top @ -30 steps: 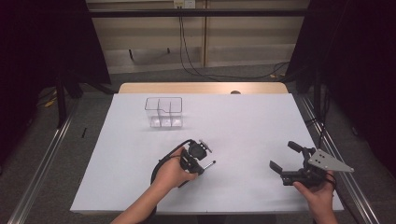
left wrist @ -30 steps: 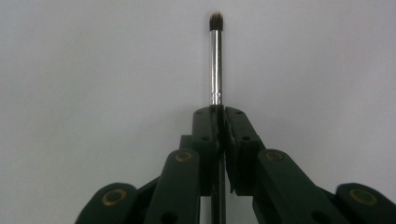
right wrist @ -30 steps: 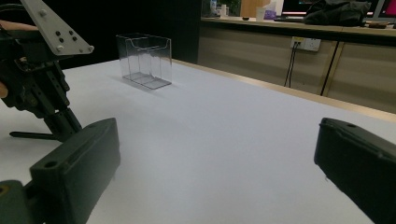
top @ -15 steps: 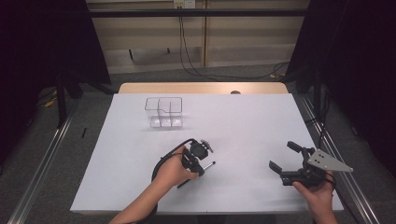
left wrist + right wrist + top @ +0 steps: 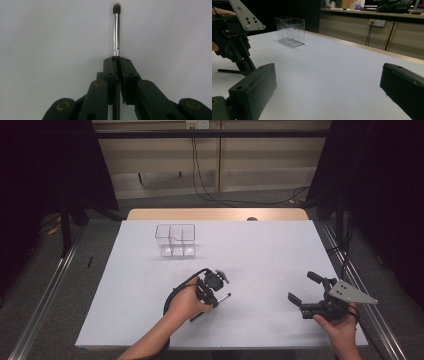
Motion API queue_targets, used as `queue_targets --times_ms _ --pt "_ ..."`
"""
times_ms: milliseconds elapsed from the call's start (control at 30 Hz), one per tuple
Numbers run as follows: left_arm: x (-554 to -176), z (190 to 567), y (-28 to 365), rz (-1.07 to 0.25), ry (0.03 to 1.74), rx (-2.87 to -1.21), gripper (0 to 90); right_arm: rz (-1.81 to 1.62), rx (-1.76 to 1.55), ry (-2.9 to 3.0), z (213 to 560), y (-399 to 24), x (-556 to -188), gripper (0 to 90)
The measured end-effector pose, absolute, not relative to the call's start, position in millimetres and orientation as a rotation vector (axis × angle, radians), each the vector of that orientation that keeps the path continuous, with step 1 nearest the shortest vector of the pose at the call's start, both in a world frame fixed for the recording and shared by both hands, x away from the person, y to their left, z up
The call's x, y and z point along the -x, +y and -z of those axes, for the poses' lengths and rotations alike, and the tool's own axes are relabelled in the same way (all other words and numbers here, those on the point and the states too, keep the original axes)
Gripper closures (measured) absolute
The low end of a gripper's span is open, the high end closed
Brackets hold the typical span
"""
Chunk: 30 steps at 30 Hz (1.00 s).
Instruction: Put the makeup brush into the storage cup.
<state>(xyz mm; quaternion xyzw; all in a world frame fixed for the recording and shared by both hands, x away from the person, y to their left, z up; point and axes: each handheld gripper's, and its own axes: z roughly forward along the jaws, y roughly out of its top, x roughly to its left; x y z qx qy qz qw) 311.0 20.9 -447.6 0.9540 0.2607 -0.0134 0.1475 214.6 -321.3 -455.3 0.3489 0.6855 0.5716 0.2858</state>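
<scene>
Brush (image 5: 116, 32) clamped in L gripper (image 5: 117, 61); R gripper (image 5: 306, 288) agape, nothing held.

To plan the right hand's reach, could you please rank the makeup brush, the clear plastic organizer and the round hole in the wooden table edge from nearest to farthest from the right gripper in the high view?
1. Makeup brush: left of the right gripper, clamped in the left gripper.
2. Round hole: far table edge, near centre.
3. Clear plastic organizer: far left.
</scene>
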Motion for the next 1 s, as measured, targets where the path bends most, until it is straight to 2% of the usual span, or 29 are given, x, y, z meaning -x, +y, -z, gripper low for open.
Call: queue_targets --times_ms 433,1000 --pt "-311.0 448.3 27.8 0.050 0.752 -2.690 84.2 -1.529 -0.934 1.833 455.2 -320.9 -214.5 0.4" --pt "-313.3 442.8 35.5 0.047 0.749 -2.453 84.2 -1.531 -0.936 1.832 455.1 -321.1 -214.3 0.4"
